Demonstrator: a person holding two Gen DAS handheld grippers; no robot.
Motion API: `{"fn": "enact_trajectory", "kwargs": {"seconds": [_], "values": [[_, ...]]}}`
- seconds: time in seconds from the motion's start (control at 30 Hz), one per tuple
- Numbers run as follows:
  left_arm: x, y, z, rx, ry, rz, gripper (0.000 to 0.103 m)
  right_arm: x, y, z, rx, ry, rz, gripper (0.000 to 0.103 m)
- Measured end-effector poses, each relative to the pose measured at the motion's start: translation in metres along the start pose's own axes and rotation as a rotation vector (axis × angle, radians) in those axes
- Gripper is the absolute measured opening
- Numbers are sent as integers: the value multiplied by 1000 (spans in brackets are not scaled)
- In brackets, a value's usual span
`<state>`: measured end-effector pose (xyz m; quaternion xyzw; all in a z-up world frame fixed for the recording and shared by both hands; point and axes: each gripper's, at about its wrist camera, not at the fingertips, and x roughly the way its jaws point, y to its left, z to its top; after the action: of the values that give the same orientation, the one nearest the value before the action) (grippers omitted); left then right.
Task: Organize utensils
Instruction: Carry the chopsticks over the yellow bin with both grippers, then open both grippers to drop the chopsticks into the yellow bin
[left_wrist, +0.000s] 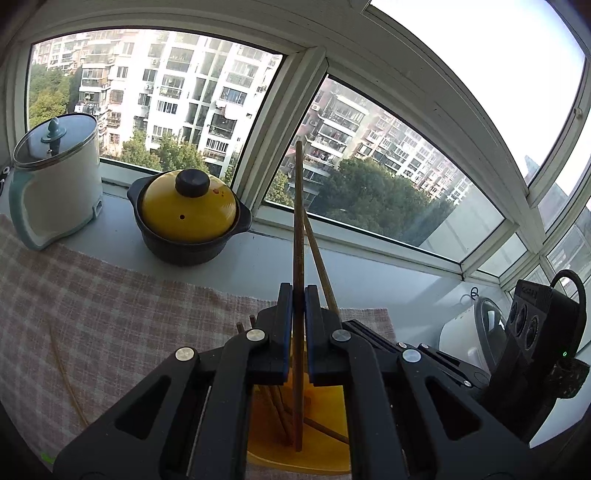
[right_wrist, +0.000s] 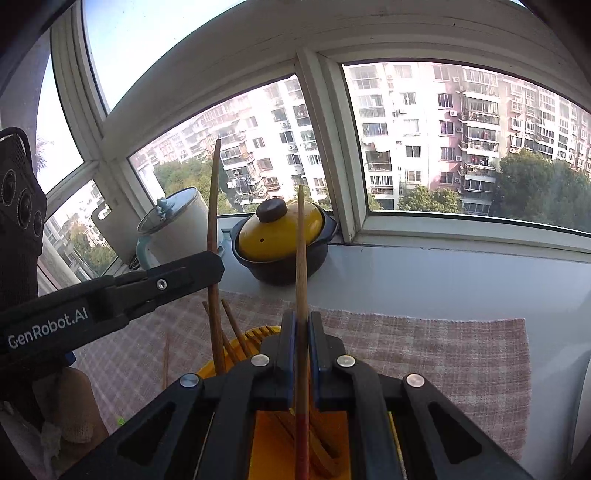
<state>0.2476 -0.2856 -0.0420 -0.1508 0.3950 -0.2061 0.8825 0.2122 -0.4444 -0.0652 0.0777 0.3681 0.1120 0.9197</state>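
Both claws are clamped tight, the left claw (left_wrist: 298, 295) on one chopstick (left_wrist: 298, 229) and the right claw (right_wrist: 302, 325) on another (right_wrist: 301, 258), each stick's lower end already inside the yellow holder (left_wrist: 325, 424), so next comes letting go

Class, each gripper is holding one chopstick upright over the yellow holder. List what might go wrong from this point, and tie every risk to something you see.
1. The left gripper and right gripper each pinch a thin chopstick low down; the long top could pivot or slip.
2. The yellow holder already has chopsticks leaning crosswise; a new tip may catch on them.
3. The grippers work close together and could bump, perhaps tipping the holder on the checked cloth.
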Motion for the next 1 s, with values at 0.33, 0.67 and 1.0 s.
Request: {"fn": "enact_trajectory", "kwargs": {"seconds": [0.33,0.67,1.0], "values": [[0,0,-3,3,2,9,4,-1,2,-3,-44,36,-1,4],[0,-1,-4,3,19,-8,4,-7,2,-4,-47,21,1,19],[-1,-2,-7,21,33,-11,4,-24,-9,-10,-10,15,-2,22]]}}
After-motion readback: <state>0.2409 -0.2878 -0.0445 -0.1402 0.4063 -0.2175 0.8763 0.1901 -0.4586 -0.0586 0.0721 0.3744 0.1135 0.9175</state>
